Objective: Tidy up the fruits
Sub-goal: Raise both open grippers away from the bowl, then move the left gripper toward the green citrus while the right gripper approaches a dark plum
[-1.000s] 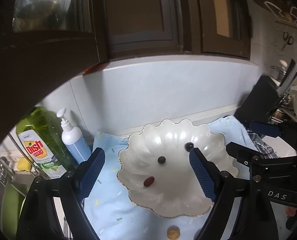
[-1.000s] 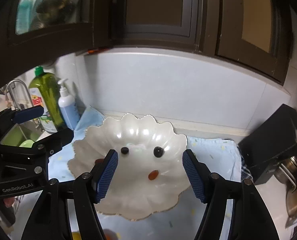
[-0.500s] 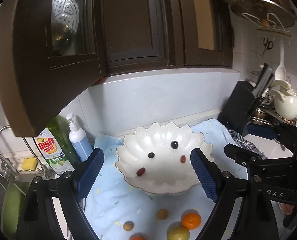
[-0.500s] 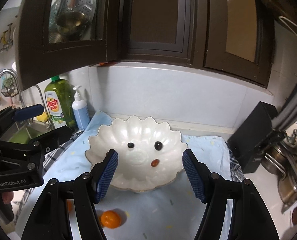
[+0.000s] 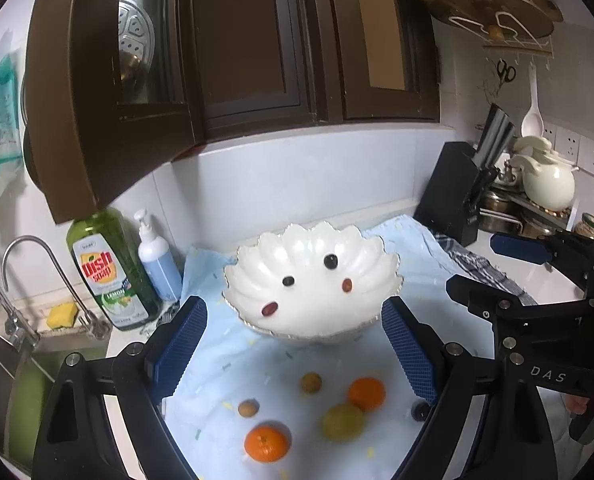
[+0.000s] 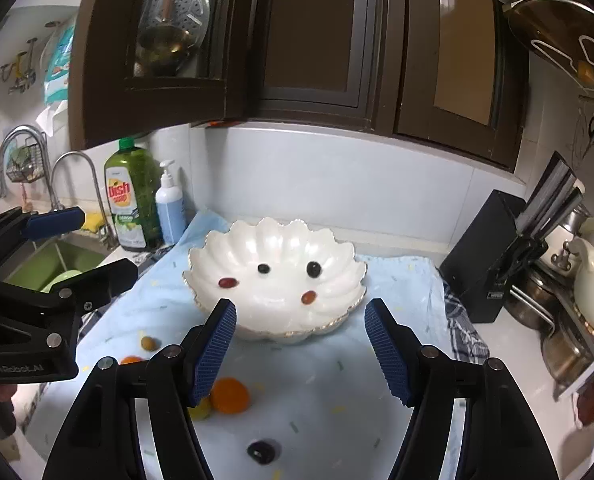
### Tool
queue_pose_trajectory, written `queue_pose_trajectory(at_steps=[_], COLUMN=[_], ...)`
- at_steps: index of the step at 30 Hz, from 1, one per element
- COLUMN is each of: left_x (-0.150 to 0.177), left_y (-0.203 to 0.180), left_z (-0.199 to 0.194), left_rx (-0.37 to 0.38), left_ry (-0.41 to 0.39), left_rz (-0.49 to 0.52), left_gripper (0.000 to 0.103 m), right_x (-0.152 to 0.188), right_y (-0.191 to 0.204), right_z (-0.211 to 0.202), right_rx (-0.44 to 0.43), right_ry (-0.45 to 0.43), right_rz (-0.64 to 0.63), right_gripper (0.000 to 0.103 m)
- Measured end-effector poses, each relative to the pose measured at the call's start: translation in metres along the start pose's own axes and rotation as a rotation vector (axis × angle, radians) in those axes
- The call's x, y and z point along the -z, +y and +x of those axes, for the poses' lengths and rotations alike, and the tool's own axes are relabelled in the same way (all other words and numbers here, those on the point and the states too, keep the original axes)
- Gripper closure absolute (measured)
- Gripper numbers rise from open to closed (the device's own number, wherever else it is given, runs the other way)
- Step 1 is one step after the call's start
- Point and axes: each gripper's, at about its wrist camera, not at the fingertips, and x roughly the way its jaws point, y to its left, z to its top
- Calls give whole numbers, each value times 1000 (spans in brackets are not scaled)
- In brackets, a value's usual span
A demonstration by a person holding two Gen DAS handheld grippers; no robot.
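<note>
Kitchen counter (image 5: 509,264), white, with a light blue cloth (image 5: 225,344) spread over it; dark wood cabinets above, sink (image 6: 53,260) at far left.

White scalloped bowl (image 5: 313,240) sits on the cloth toward the far side. Inside it: two dark grapes (image 5: 330,261) and two reddish ones (image 5: 270,309).

On the cloth nearer than the bowl, all apart from each other except where noted:
- two oranges: one (image 5: 267,443) near-left, one (image 5: 366,394) further right
- yellow fruit (image 5: 343,422), blurred, just beside the right orange; can't tell if touching
- two small brown fruits (image 5: 311,383), type unclear
- dark grape (image 6: 261,451) lying loose near the front; in the left view it's half hidden behind the right finger

In the right view most of the yellow fruit and part of one orange are hidden behind the gripper's left finger; the other orange is cut off by the left gripper's body.

Left gripper (image 5: 295,354): fingers spread wide, nothing between them, above the loose fruit. Right gripper (image 6: 301,350): fingers spread wide too, empty, framing the near rim of the bowl.

Far left by the wall: green dish soap bottle (image 5: 109,268), pump bottle (image 5: 159,260) beside it, yellow sponge (image 5: 62,315) at the sink edge. Far right: black knife block (image 6: 485,256), cream teapot (image 5: 547,184), pots partly cut off at the frame edge.
</note>
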Motion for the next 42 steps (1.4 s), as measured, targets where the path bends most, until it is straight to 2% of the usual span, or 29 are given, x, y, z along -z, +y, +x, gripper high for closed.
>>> queue_pose_trajectory(at_steps=[9, 15, 19, 42], left_x=[26, 49, 64, 114], left_y=[-9, -12, -14, -38], left_z=[-4, 2, 6, 52], left_rx=[23, 14, 41, 132], left_ry=[38, 69, 93, 185], left_rz=[33, 49, 59, 138], left_gripper=[13, 13, 13, 14], right_x=[29, 47, 56, 110], right_y=[7, 15, 22, 18], right_z=[-3, -1, 0, 36], right_rx=[-27, -1, 11, -21], right_ry=[52, 74, 76, 218], right_rz=[14, -15, -36, 68], right_gripper=[35, 35, 35, 35])
